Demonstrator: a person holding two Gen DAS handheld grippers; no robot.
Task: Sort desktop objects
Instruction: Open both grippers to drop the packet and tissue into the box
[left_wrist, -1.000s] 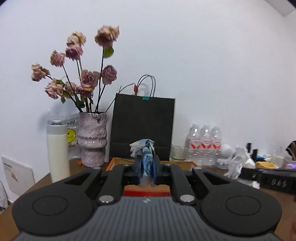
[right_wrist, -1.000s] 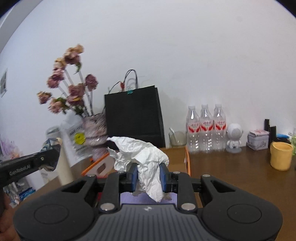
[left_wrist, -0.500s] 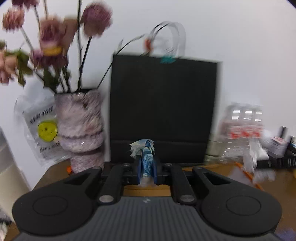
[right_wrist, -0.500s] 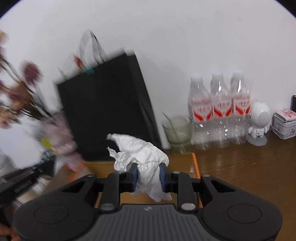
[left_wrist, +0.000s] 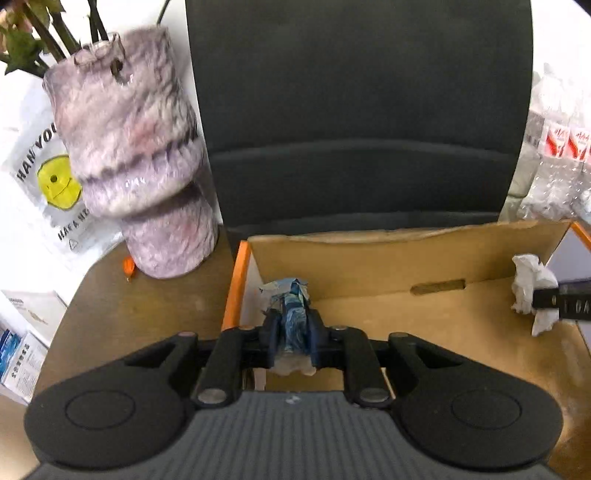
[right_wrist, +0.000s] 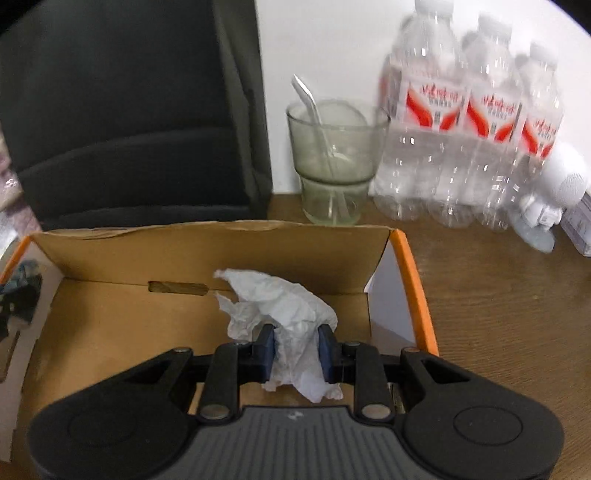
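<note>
Hanging over the open cardboard box (left_wrist: 388, 251), the left gripper (left_wrist: 293, 334) has a crumpled blue-and-white wrapper (left_wrist: 291, 314) between its blue pads; its jaws are opening, yet in the left wrist view the pads still touch the wrapper on both sides. That wrapper sits above the box's left end, close to the orange-edged side wall at about 9 o'clock of the box. The right gripper (right_wrist: 297, 349) is clamped on a crumpled white tissue (right_wrist: 284, 310), which bulges above the pads and trails below them, over the box's right half near 3 o'clock. From the left wrist view the same tissue and a bit of the other tool show at the far right edge of the box. A slot is cut in the box's back wall. Behind the box, at 12 o'clock, stands a black paper bag (left_wrist: 358, 110). At 10 o'clock on the brown table (right_wrist: 498, 295) is a mottled pink vase (left_wrist: 136, 158) with stems, and beside it a white plastic bag with a yellow smiley. At 1 o'clock in the right wrist view stand a glass cup (right_wrist: 336, 162) with a spoon in it, three water bottles (right_wrist: 469, 122) and a small white figure.
</note>
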